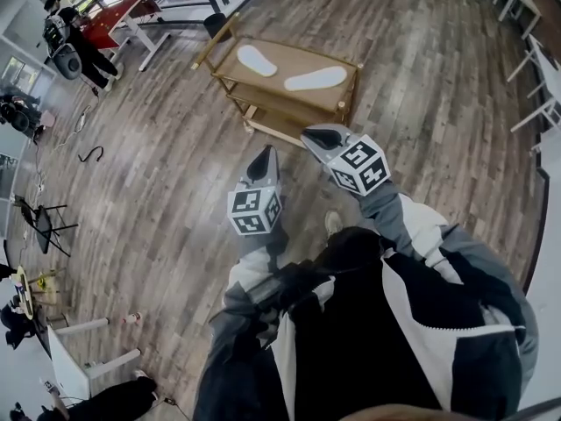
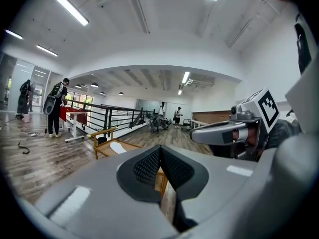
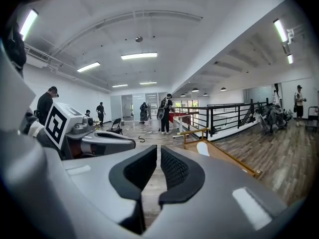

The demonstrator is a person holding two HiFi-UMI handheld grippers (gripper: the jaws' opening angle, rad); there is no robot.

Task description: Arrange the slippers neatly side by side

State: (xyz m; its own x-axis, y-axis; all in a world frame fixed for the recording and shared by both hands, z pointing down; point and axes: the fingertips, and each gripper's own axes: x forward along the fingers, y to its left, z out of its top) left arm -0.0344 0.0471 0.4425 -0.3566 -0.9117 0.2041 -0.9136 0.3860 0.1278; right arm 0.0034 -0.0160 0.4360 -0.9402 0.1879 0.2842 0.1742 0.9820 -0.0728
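**Approach stage, before any contact.** Two white slippers are shown on the top of a low wooden table [image 1: 346,84]. The left slipper [image 1: 256,60] and the right slipper [image 1: 316,79] lie apart and at an angle to one another, not side by side. Both grippers are held over the plank floor [image 1: 158,200], short of the table.

The left gripper [image 1: 263,163] is clenched, pads together, with nothing between them. The right gripper [image 1: 321,137] is released to a narrow slit and is likewise empty. Only one slipper is picked out in each gripper view, and which one it is cannot be told with certainty.

The step in hand is judged to be the reach toward the table. For the next move, the grippers would need to be carried over the tabletop and the jaws opened wider. One slipper would then be taken by its edge, turned parallel to the other and set just beside it.
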